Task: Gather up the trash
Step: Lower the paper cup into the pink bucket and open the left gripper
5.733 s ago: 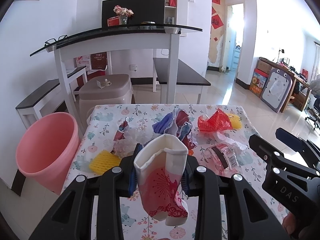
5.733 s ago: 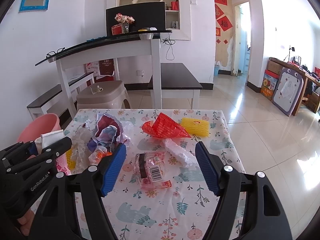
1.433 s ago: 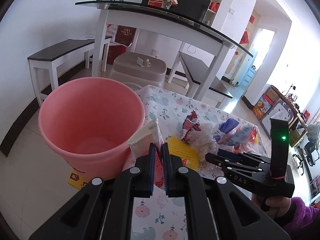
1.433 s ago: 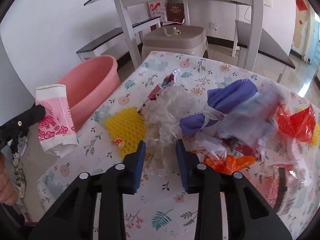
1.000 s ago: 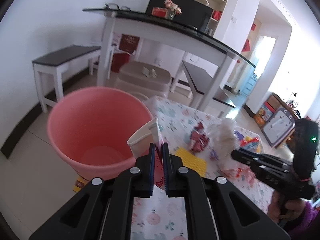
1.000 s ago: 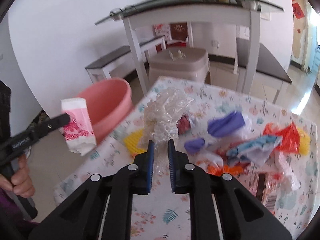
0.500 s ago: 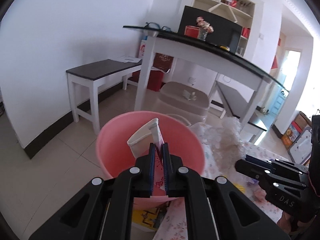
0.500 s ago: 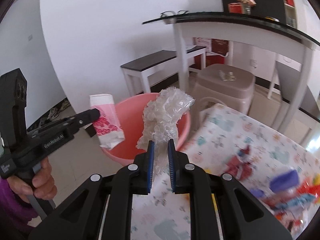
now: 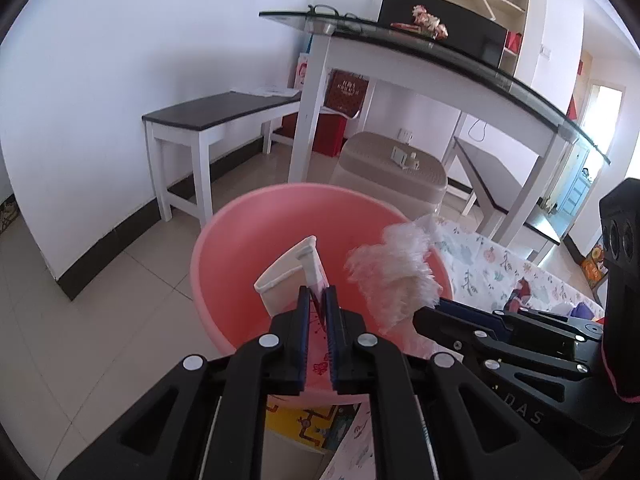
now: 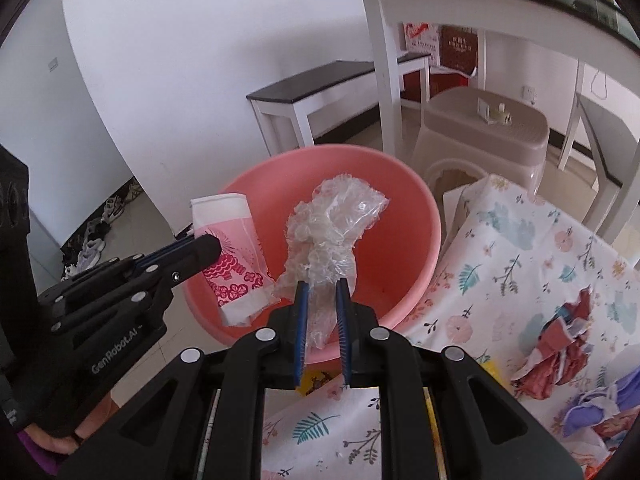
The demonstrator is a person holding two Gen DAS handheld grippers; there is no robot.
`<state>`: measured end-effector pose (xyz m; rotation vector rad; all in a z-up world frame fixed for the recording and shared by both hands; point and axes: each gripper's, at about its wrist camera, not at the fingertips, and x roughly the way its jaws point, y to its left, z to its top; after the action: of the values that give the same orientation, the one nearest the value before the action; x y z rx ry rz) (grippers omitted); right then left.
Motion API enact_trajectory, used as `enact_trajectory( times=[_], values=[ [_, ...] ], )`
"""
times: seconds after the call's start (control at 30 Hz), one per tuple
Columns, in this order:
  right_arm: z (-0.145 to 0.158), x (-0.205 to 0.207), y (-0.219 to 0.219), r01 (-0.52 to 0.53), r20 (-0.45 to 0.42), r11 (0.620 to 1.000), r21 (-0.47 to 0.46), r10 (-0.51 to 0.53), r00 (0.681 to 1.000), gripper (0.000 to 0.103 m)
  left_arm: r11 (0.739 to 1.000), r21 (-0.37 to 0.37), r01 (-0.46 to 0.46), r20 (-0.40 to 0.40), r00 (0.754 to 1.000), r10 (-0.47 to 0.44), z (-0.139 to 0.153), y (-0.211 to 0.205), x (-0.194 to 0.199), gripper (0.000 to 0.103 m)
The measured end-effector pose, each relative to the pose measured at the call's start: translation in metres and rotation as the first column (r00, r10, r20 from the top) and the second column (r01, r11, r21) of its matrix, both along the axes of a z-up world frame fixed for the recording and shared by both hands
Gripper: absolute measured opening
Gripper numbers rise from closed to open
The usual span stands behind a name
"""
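Note:
My left gripper is shut on a crushed white paper cup with a red pattern and holds it over the pink bin. The cup and left gripper also show in the right wrist view, above the bin's near left rim. My right gripper is shut on a crumpled clear plastic wrap and holds it over the bin. The wrap and right gripper show to the right in the left wrist view.
The floral-cloth table lies to the right of the bin, with red and purple trash on it. A beige stool, a white bench and a glass-topped white desk stand behind the bin.
Both grippers have moved further over the pink bin, still holding the cup and the plastic wrap. The bin now fills more of both views.

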<state>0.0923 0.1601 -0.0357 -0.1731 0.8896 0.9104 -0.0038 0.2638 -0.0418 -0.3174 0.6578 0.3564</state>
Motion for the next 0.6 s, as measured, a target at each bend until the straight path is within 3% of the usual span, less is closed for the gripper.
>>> enact_trajectory(
  times=[0.3,0.6],
  values=[
    [-0.008,0.000,-0.001,-0.010,-0.042,1.000,0.002,0.010,0.999,0.026,0.999,-0.030,-0.018,-0.026,1.000,0.018,-0.006,0.006,0.003,0.015],
    [0.005,-0.008,-0.017,0.008,-0.001,0.999,0.034,-0.008,1.000,0.027,0.999,-0.038,0.014,0.007,1.000,-0.013,0.007,-0.004,-0.007,0.019]
  ],
)
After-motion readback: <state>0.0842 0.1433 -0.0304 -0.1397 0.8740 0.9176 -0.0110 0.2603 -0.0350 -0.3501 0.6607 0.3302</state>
